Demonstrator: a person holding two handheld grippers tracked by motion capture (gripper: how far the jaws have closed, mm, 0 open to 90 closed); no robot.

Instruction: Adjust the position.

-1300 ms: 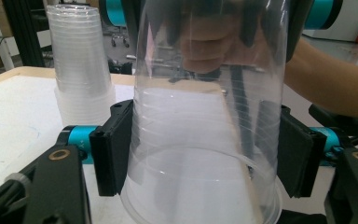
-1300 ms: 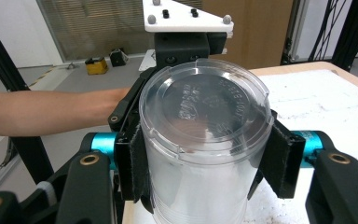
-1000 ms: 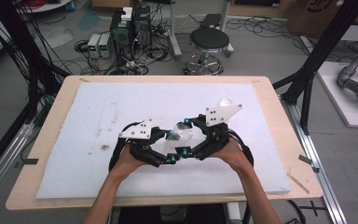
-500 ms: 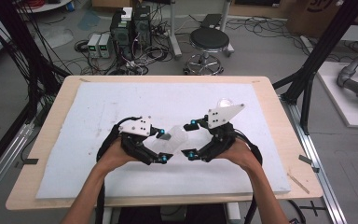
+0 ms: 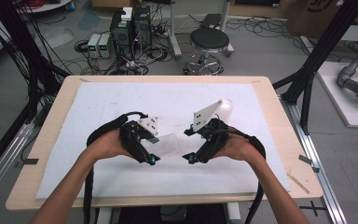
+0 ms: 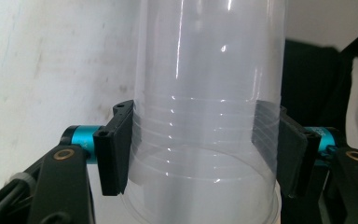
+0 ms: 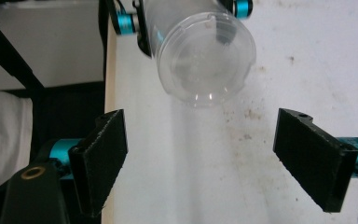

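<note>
Change: we see the two hands close together a second ago; now they stand apart, and the left tongs [image 5: 153, 157] carry the clear plastic cup [image 5: 170, 143] away from the right tongs [image 5: 189, 157].
Cup place: we find the cup lying on its side in the air above the white mat [image 5: 121, 100], between the two tongs, its base turned toward the right ones.
Edges: we see both hands near the front edge of the table [image 5: 56, 100]; the mat behind them lies bare up to its far edge.
Second cup: another clear cup [image 5: 225, 108] stands on the mat behind the right hand, well apart from the held one.
Left tongs: clamped on the cup [image 6: 205, 116], one pad [image 6: 116, 147] on each side of its ribbed wall near the rim.
Right tongs: pads [image 7: 100, 156] wide apart, nothing between them; the cup base [image 7: 205, 58] hangs just ahead, untouched.
</note>
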